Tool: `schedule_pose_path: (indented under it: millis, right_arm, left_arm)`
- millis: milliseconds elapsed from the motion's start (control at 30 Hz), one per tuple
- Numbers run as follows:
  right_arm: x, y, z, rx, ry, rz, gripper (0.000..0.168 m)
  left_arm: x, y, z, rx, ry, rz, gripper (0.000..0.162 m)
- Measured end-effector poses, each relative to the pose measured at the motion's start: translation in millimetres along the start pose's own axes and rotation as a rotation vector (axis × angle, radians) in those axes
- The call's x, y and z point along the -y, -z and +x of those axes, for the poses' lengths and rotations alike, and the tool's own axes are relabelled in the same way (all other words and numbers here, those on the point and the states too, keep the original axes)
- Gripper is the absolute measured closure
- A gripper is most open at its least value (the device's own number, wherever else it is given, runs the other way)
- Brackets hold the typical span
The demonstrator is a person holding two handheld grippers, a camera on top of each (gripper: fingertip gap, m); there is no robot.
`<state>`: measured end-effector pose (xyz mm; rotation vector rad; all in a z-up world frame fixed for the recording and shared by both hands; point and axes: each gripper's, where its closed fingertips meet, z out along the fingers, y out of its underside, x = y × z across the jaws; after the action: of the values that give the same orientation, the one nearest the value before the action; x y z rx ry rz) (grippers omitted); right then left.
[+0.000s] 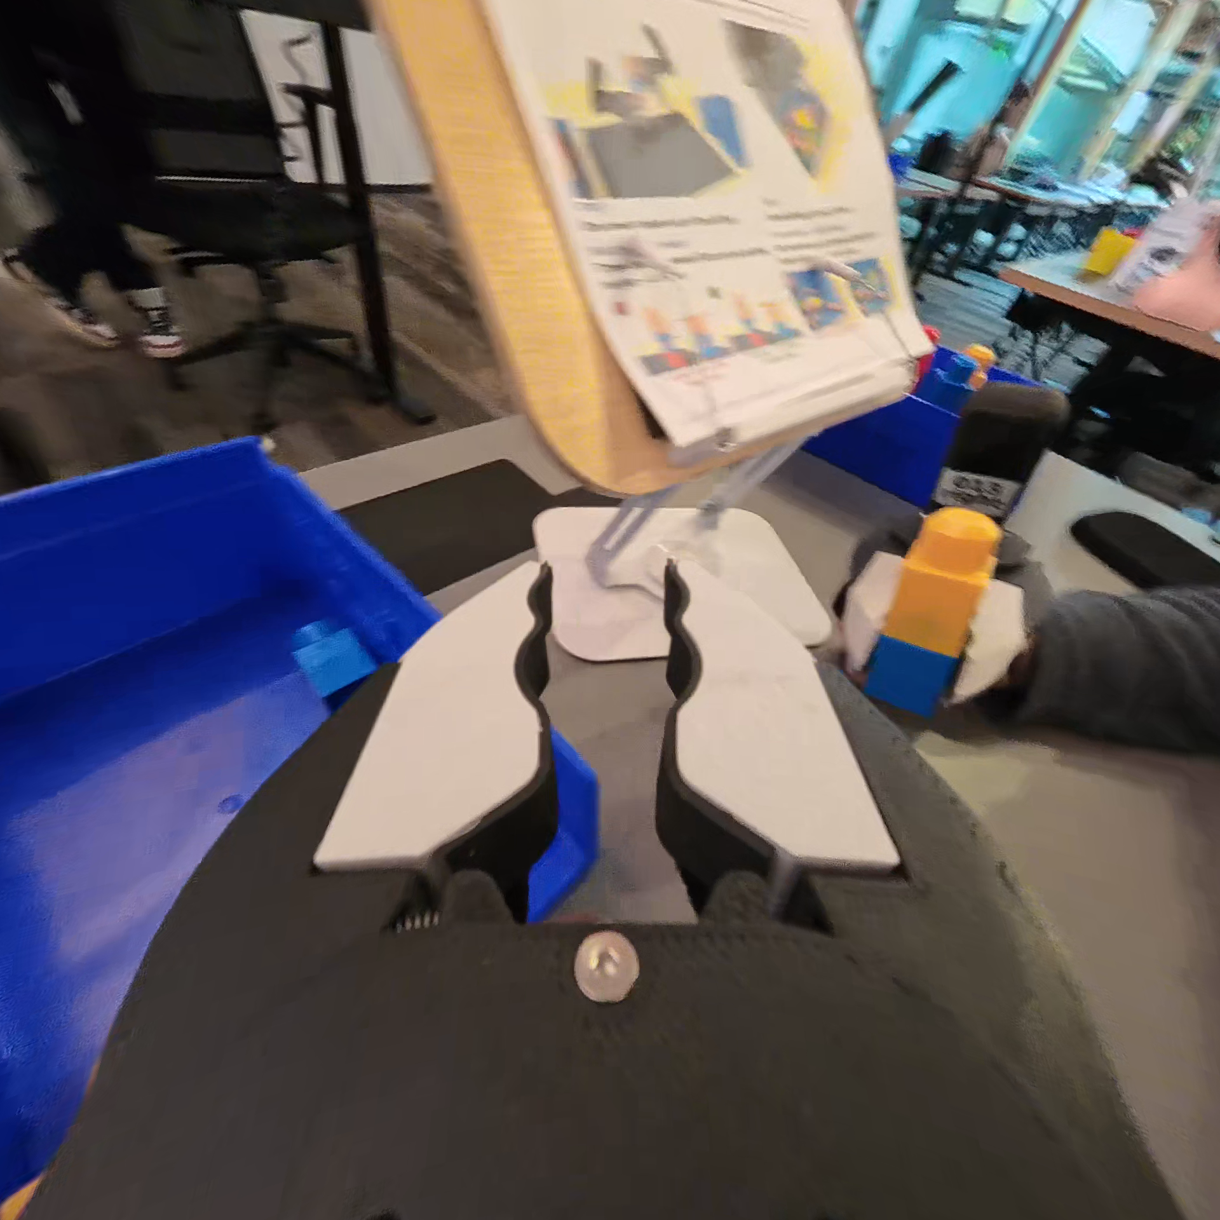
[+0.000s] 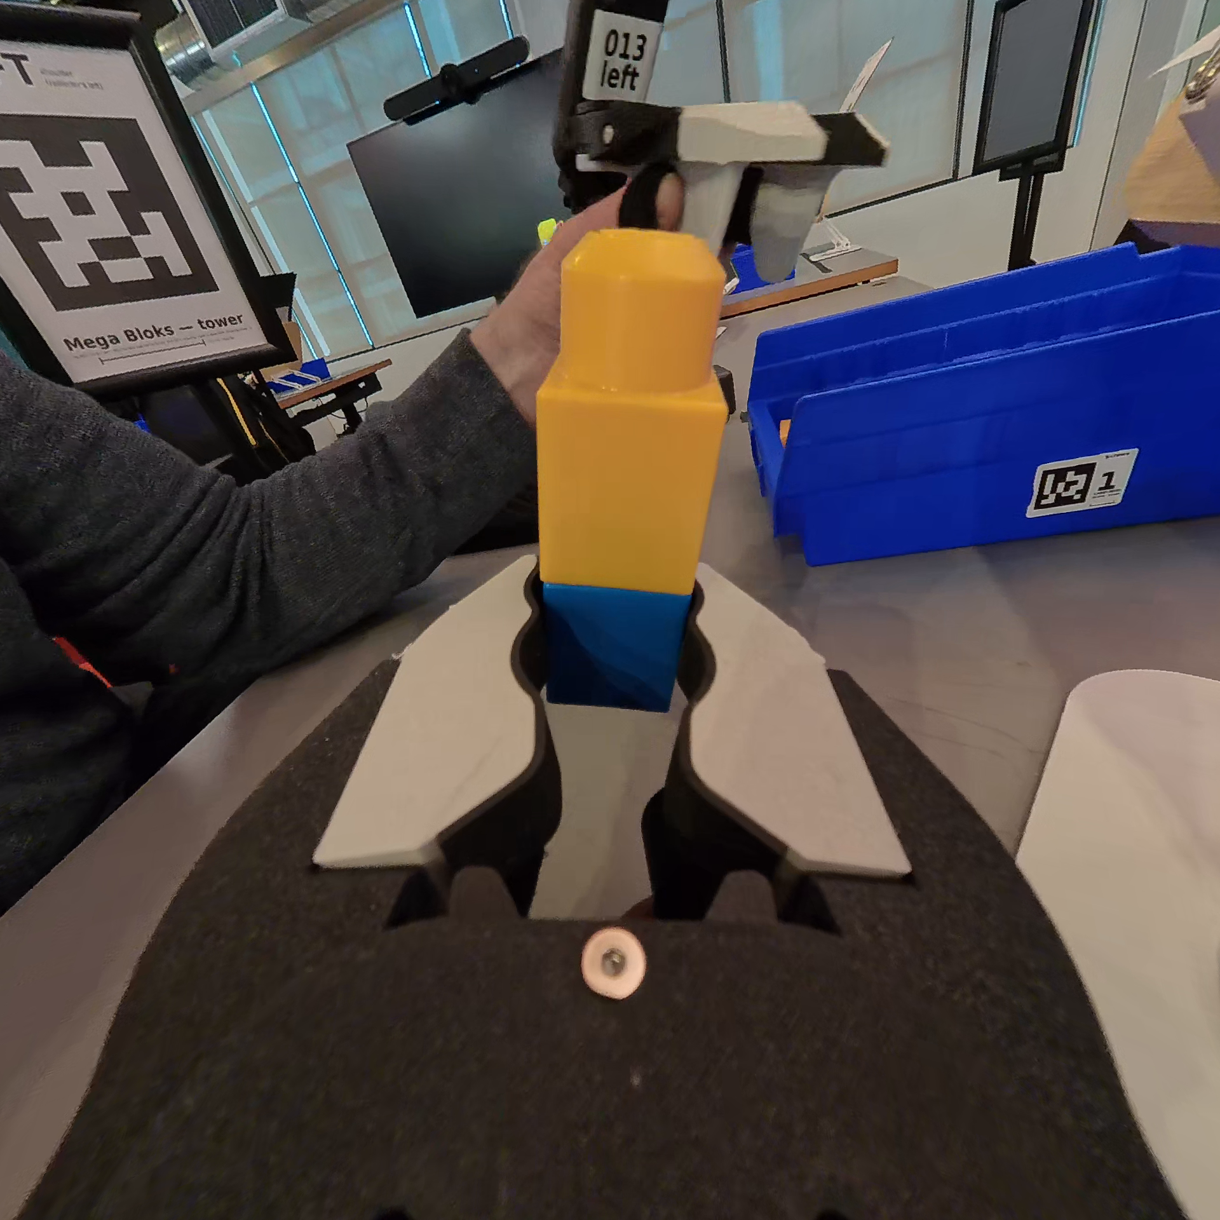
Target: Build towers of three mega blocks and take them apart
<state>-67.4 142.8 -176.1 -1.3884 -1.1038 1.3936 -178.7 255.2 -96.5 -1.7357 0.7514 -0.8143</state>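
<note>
Between your right gripper [image 2: 614,627] fingers: blue block [image 2: 610,650], pinched at both sides, base of an upright stack on the grey table [image 2: 924,634]. Orange block [image 2: 627,475] seated on top, long axis vertical. Your left gripper [image 1: 604,594]: parted, empty, beside the blue bin [image 1: 165,528]; tower to its right, top stud free.

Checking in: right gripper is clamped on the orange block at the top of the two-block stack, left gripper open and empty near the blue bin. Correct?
One thing is wrong: the right gripper is clamped on the blue block at the bottom of the stack, not the orange block above it, as the right wrist view shows. The rest holds: left gripper open and empty beside the blue bin.
</note>
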Motion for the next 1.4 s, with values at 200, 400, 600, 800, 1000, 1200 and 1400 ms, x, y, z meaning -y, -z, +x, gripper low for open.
schedule_pose_path:
  millis: [200,400,600,800,1000,1200,1400]
  right_arm:
    - [1,2,0,0.003,-0.011,0.008,0.133]
    - [1,2,0,0.004,-0.012,0.010,0.133]
    - [1,2,1,0.007,-0.019,0.011,0.133]
    - [2,3,1,0.009,-0.021,0.015,0.133]
    - [2,3,0,0.010,-0.020,0.017,0.133]
    - [1,3,0,0.008,-0.014,0.011,0.133]
    - [1,3,0,0.010,-0.016,0.011,0.133]
  left_arm:
    - [-24,-4,-78,0.182,0.114,-0.126,0.127]
    - [-56,-33,-125,0.236,0.210,-0.358,0.122]
    - [-83,-72,-141,0.208,0.312,-0.553,0.115]
    - [-113,-94,-161,0.276,0.347,-0.742,0.114]
    - [-116,-101,-162,0.233,0.378,-0.801,0.125]
    - [-111,-69,-190,0.373,0.279,-0.915,0.131]
    - [-111,-78,-189,0.341,0.294,-0.931,0.106]
